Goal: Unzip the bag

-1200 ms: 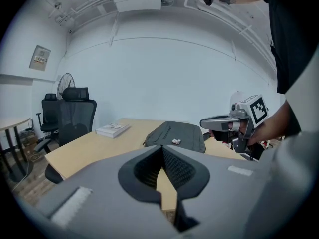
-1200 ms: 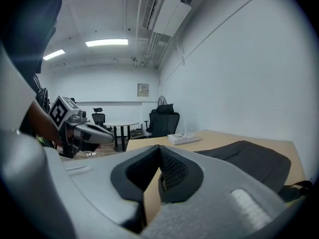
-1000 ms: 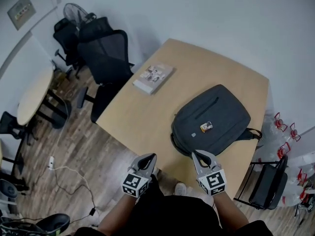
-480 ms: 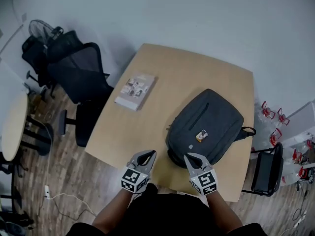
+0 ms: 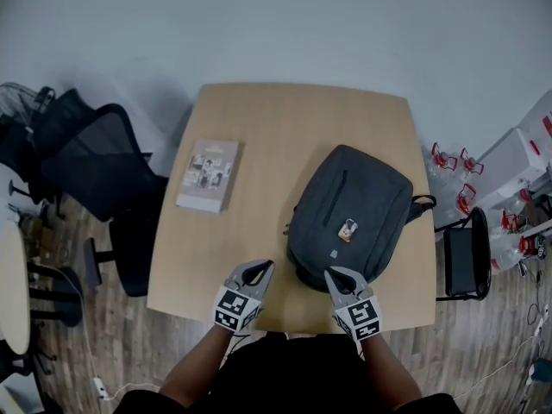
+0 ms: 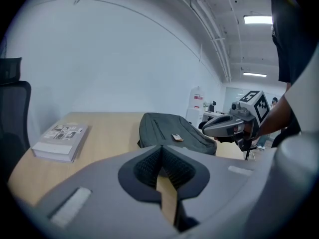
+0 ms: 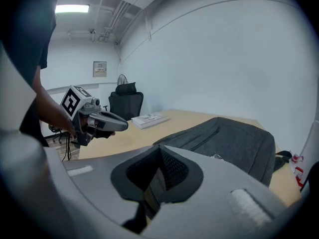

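Observation:
A dark grey backpack (image 5: 349, 214) lies flat on the right half of the wooden table (image 5: 267, 128), a small tag (image 5: 347, 229) on its front and its front zip closed. The backpack (image 6: 172, 133) also shows in the left gripper view, and the backpack (image 7: 229, 141) in the right gripper view. My left gripper (image 5: 260, 268) hovers over the table's near edge, left of the bag, jaws shut and empty. My right gripper (image 5: 332, 275) is at the bag's near end, shut, holding nothing. Whether it touches the bag I cannot tell.
A book (image 5: 209, 175) lies on the table's left part. Black office chairs (image 5: 95, 166) stand left of the table. A black chair (image 5: 461, 261) and bottles with red caps (image 5: 448, 166) are on the right. A round table (image 5: 13, 291) is at far left.
The head view has swung so the table now sits squarer and more central. Both grippers have come forward over the table's near edge, the right one up to the bag's near end.

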Demonstrator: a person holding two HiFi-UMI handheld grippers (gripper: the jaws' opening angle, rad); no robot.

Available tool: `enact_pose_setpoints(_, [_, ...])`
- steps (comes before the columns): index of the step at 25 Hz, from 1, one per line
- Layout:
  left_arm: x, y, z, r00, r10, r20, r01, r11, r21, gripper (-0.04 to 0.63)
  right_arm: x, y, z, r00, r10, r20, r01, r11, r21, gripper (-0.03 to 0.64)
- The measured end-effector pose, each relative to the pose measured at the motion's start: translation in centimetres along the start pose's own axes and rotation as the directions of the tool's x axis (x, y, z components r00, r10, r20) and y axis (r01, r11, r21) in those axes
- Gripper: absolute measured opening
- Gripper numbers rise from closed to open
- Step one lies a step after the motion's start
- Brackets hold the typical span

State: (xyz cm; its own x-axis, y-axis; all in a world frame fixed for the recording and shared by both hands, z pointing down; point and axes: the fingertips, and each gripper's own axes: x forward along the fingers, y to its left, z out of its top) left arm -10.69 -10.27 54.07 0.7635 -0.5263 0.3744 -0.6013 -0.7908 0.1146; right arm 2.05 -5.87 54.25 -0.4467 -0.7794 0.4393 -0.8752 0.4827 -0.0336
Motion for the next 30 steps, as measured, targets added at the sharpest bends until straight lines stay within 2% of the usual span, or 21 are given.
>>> enact_pose_setpoints(4, [1.4,1.5,-0.6,0.999,-0.043,-0.019,0.044,0.997,0.056,0.02,0.0,-0.2,0.0,0.997,-0.076,0.025,0.075,0.996,0.041,0.003])
enact_pose_setpoints(8, [2.5,2.4,-1.2,0.996,-0.067,-0.052,0.07,0.995,0.073,0.02,0.1,-0.3,-0.5,0.996,-0.088,0.006,0.088,0.995,0.053,0.003])
enact_pose_setpoints(15, [5.5,4.3,-2.0,0.992,-0.053,-0.115,0.076,0.974,0.212,0.02,1.8,-1.5,-0.8,0.996,-0.085,-0.017,0.086,0.994,0.062,0.003])
enact_pose_setpoints(17, [6.4,4.5,-2.5,0.988,-0.059,-0.144,0.092,0.969,0.23,0.072,2.4,-1.3,-0.9,0.997,-0.069,-0.024,0.07,0.996,0.062,0.003])
enact_pose_setpoints(21, [8.2,4.6,-3.5,0.977,-0.085,-0.195,0.135,0.956,0.261,0.122,2.9,-1.1,-1.5,0.998,-0.05,-0.045,0.053,0.997,0.059,0.003])
enact_pose_setpoints(24, [9.3,5.0,-4.2,0.964,-0.102,-0.245,0.176,0.936,0.304,0.167,3.0,-0.7,-1.6,0.998,-0.031,-0.048,0.034,0.998,0.046,0.003])
enact_pose_setpoints(30, [11.1,4.8,-4.7,0.923,-0.177,-0.342,0.308,0.873,0.379,0.167,3.1,0.0,-1.7,0.998,-0.004,-0.059,0.006,1.0,0.025,0.003])
